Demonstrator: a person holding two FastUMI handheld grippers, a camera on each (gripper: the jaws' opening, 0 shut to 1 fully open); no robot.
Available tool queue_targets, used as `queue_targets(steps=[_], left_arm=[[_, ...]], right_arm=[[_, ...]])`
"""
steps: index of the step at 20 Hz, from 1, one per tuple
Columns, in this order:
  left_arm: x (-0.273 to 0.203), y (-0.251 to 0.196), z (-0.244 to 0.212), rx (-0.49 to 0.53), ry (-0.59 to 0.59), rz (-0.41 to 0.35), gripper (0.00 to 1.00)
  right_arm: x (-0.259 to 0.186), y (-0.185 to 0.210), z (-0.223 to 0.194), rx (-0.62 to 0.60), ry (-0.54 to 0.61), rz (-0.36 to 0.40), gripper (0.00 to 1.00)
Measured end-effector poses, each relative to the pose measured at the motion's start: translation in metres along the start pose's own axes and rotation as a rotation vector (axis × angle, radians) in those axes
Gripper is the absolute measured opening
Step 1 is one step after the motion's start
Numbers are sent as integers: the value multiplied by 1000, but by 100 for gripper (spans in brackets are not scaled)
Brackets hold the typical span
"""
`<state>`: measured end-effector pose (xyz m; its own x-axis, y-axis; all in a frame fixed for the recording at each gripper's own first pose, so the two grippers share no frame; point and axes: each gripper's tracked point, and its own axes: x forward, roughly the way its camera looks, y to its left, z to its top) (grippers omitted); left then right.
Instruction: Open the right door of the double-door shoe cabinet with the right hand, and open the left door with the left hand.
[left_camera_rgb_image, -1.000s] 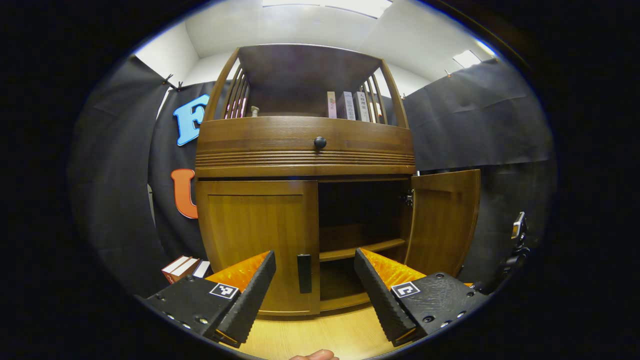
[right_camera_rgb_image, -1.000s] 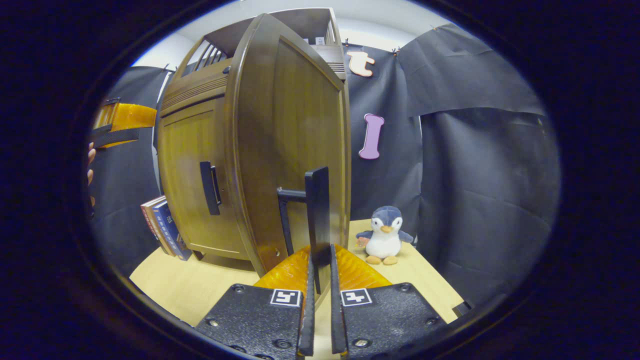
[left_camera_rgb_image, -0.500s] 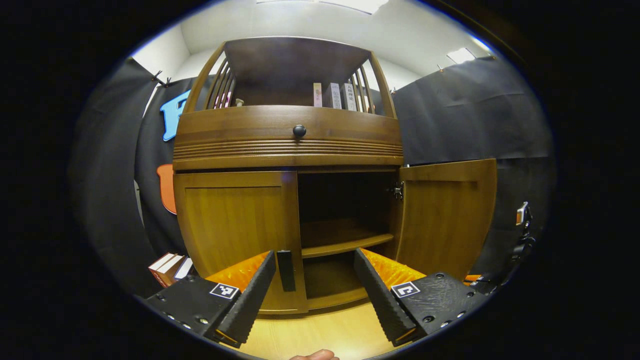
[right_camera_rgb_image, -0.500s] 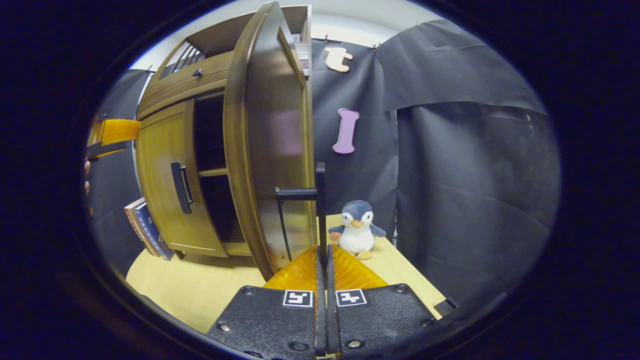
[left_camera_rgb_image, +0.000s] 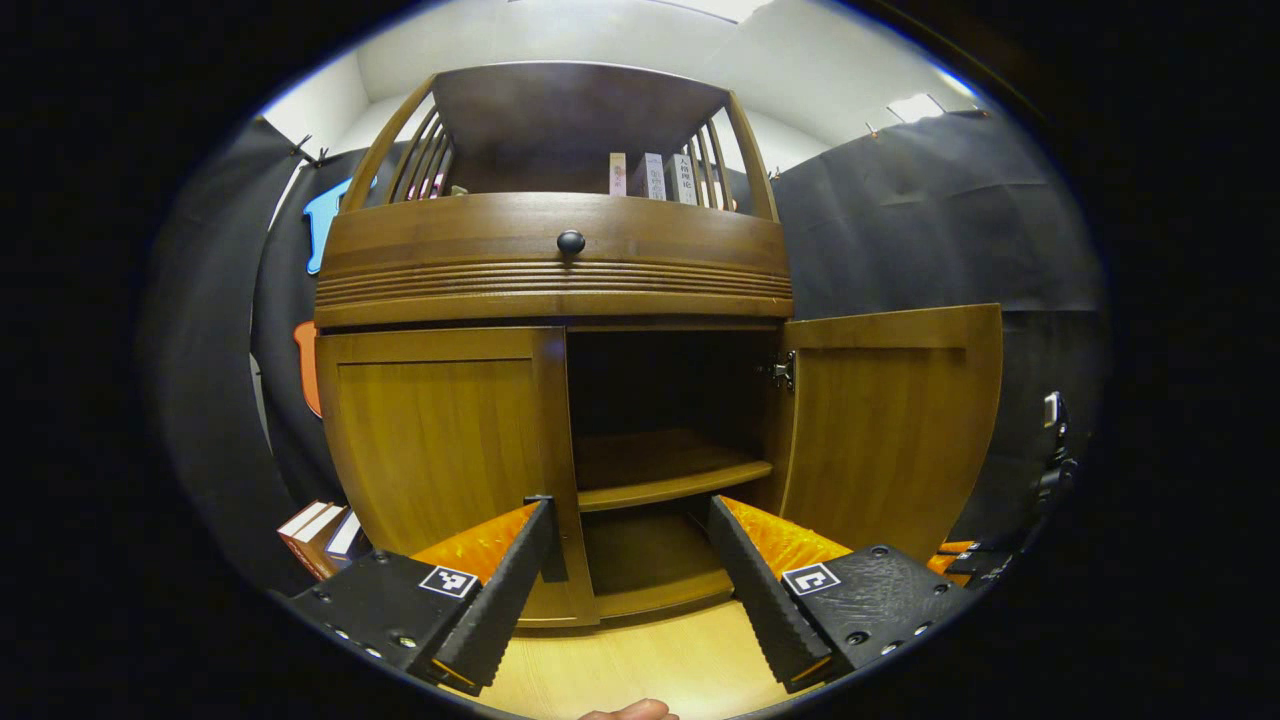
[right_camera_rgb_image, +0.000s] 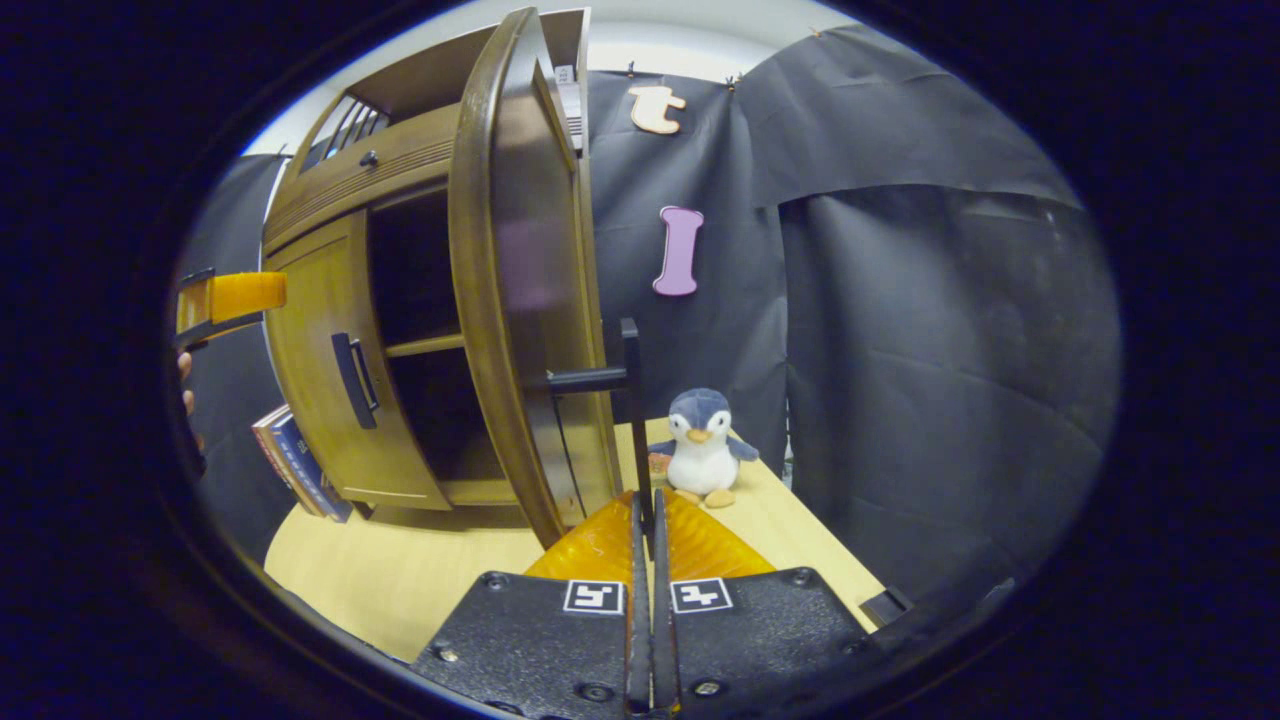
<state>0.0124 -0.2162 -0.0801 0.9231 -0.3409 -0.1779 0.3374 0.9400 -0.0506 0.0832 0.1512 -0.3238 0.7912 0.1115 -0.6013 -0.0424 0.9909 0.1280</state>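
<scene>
Swung wider since a moment ago, the brown wooden right door sits ahead of the right claw, clamped on its black bar handle. Left claw gapes empty; next it must close on the shut left door's handle beside its left finger.

Black-draped booth, white ceiling

left gripper view faces cabinet front, close – right gripper view obliquely, sharing it
</scene>
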Motion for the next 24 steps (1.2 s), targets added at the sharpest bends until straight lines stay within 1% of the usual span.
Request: queue_targets(steps=[3,4,5,6,10,11,12,13,14,15,16,17,19,20,21,22,23,24], left_arm=[[10,7,-15,3,29,10,95],[13,7,-20,2,37,7,95],[16,8,-23,1,44,10,95],[19,10,-26,0,50,12,95],[31,19,-34,-7,55,31,95],[35,22,-38,-18,58,39,95],[39,26,-42,-33,64,50,95],[42,33,-46,-44,74,70,95],[44,40,-50,-49,82,89,95],[49,42,-53,-49,89,96,95],[52,47,-54,-45,92,103,95],[53,52,-55,-39,90,113,95],[58,61,-60,-23,88,126,95],[59,66,-62,-17,88,130,96],[63,70,-64,-13,85,133,95],[65,73,-66,-11,80,135,95],[68,76,-69,-10,74,137,95],[70,79,-72,-12,71,142,95]], right_arm=[[-1,-11,2,1,-2,-39,4],[-2,-15,4,0,-10,-62,0],[-2,-20,6,-1,-21,-86,0],[0,-24,9,2,-32,-98,4],[2,-18,16,24,-75,-100,4],[0,-20,18,25,-87,-104,0],[-2,-20,21,25,-101,-109,4],[-7,-21,27,21,-116,-116,4],[-11,-23,32,15,-132,-136,0],[-17,-22,38,10,-146,-147,0],[-22,-20,43,7,-156,-154,4],[-26,-20,48,8,-171,-161,4],[-34,-17,61,10,-204,-173,4],[-38,-15,67,11,-222,-179,0],[-43,-14,73,11,-241,-181,4],[-48,-11,80,11,-259,-181,5],[-51,-8,85,12,-272,-179,4],[-52,-4,88,11,-277,-177,8]])
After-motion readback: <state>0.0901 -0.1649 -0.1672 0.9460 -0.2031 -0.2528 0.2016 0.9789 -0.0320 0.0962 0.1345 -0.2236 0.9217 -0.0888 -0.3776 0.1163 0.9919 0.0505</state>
